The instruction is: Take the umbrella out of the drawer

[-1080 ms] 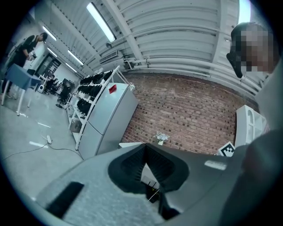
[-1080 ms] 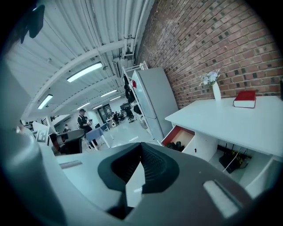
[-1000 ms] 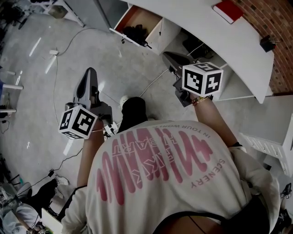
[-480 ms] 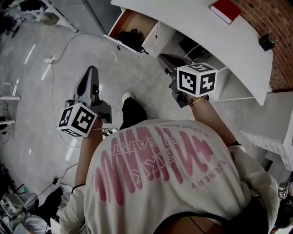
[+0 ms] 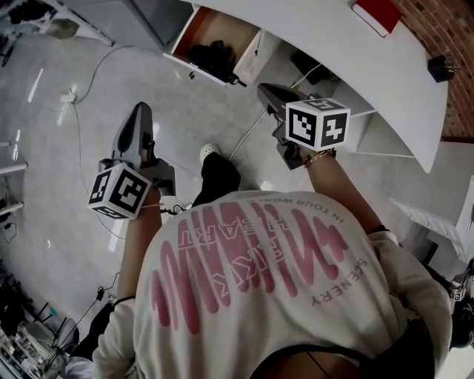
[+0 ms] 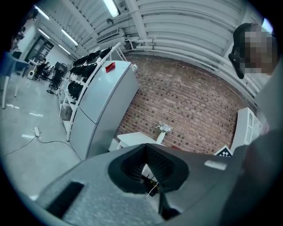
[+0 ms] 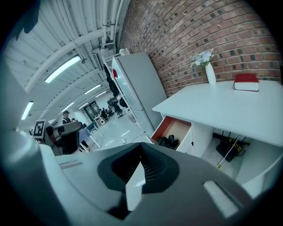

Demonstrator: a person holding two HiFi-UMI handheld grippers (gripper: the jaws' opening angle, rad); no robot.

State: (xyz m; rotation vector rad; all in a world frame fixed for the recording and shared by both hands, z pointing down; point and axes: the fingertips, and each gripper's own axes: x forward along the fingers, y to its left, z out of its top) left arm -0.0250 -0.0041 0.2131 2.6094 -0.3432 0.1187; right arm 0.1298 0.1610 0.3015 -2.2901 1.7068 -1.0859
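Observation:
A dark folded umbrella [image 5: 211, 55] lies in the open, orange-lined drawer [image 5: 201, 26] under the white desk [image 5: 333, 52], ahead of me on the left. The right gripper view also shows the umbrella [image 7: 168, 142] in the drawer [image 7: 176, 127], just past the jaws. My right gripper [image 5: 264, 90] is shut and empty; it points toward the desk and stays short of the drawer. In its own view the right gripper [image 7: 141, 148] has its jaws together. My left gripper [image 5: 141, 111] hangs over the floor farther left, shut with nothing in it. The left gripper [image 6: 147, 148] faces a brick wall.
A red book [image 5: 379, 11] lies on the desk, and a vase of flowers [image 7: 210, 70] stands at the back of it. A grey fridge [image 7: 137, 88] stands left of the drawer. Cables [image 5: 89, 66] trail across the floor. A white rack [image 5: 437, 229] stands to my right.
The person has stepped toward the desk. Both grippers have moved forward and slightly down with them. Both jaws have stayed together.

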